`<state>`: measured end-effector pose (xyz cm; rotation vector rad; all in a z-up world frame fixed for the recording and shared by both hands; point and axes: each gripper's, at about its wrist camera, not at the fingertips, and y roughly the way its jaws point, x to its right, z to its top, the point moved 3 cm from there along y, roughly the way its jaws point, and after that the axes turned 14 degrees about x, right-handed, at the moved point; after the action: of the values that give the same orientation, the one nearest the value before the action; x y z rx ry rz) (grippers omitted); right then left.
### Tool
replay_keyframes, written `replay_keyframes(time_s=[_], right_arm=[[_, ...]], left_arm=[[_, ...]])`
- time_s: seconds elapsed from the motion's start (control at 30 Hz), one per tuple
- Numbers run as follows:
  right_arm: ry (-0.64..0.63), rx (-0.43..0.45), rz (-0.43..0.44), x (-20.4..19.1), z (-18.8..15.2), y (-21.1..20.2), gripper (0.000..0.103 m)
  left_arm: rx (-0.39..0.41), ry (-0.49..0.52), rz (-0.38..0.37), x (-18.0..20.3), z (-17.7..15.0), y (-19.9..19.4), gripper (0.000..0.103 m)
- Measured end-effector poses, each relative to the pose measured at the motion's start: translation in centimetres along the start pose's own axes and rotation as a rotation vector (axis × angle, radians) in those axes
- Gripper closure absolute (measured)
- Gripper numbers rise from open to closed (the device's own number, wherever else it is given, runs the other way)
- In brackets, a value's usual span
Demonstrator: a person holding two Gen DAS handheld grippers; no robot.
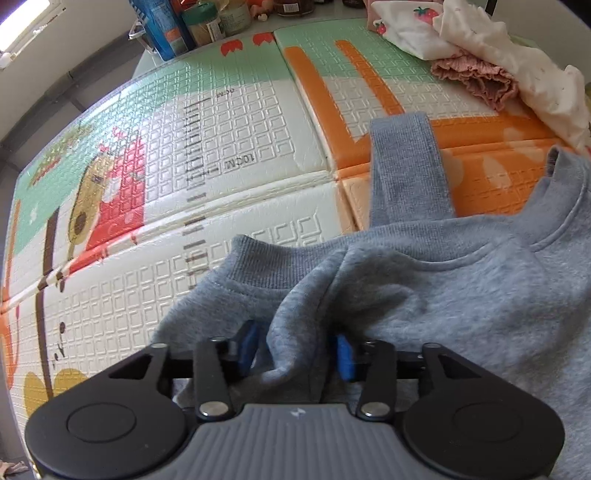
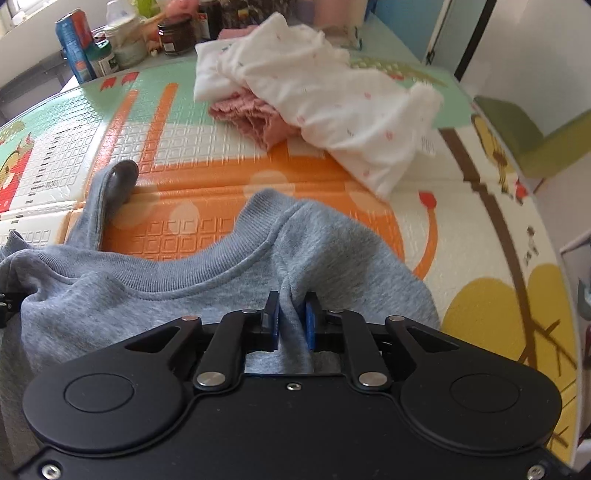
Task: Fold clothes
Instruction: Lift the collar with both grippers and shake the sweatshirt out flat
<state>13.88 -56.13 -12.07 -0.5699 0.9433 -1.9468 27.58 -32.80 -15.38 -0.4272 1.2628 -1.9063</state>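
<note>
Where the grey sweatshirt [image 1: 443,295] lies on the printed foam play mat [image 1: 258,140], both grippers sit at its shoulder line, either side of the ribbed collar.

Item: left gripper [image 1: 297,350]. Jaws spread wide; a fold of grey fleece stands between the blue pads [image 1: 345,356], apparently loose rather than clamped.

Item: right gripper [image 2: 291,319]. Jaws narrowly parted, a ridge of fleece between them; whether the pads press on it cannot be told for certain, though a sliver of gap shows.

Item: sweatshirt. Position, left wrist view: filling 3 to 6 o'clock, one sleeve [image 1: 406,166] reaching toward 1 o'clock.

Step, judged: garment laid on the mat, shoulders being let go. The next move likely calls for clearing the pads of the fleece without dragging it, then taking a sleeve to fold inward.

Item: unfolded pile, white printed garments [image 2: 314,88] over a pink ruffled piece [image 2: 251,114], at 12 o'clock in the right wrist view.

Writing: mat's height scale reads "10CM" [image 1: 240,161]; a fainter mark farther up is unclear. Labels on the containers [image 1: 173,22] at 11 o'clock are illegible.
</note>
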Motion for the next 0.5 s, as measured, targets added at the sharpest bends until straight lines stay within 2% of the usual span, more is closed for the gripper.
replay_keyframes(time_s=[0.07,0.23,0.37,0.5], right_arm=[[0.025,0.006,0.012,0.4,0.1,-0.2,0.069],[0.051,0.058,0.037,1.1,1.3,-2.7,0.068],[0.039,0.096,0.057,1.4,2.3,-5.6,0.063],[0.025,0.116,0.083,1.6,2.0,-8.9,0.061]], left_arm=[[0.008,0.004,0.008,-0.2,0.2,-0.4,0.047],[0.051,-0.008,-0.002,-0.8,1.1,-2.9,0.042],[0.119,-0.002,-0.012,-1.0,1.7,-6.2,0.029],[0.174,0.006,-0.042,-0.8,1.4,-9.6,0.025]])
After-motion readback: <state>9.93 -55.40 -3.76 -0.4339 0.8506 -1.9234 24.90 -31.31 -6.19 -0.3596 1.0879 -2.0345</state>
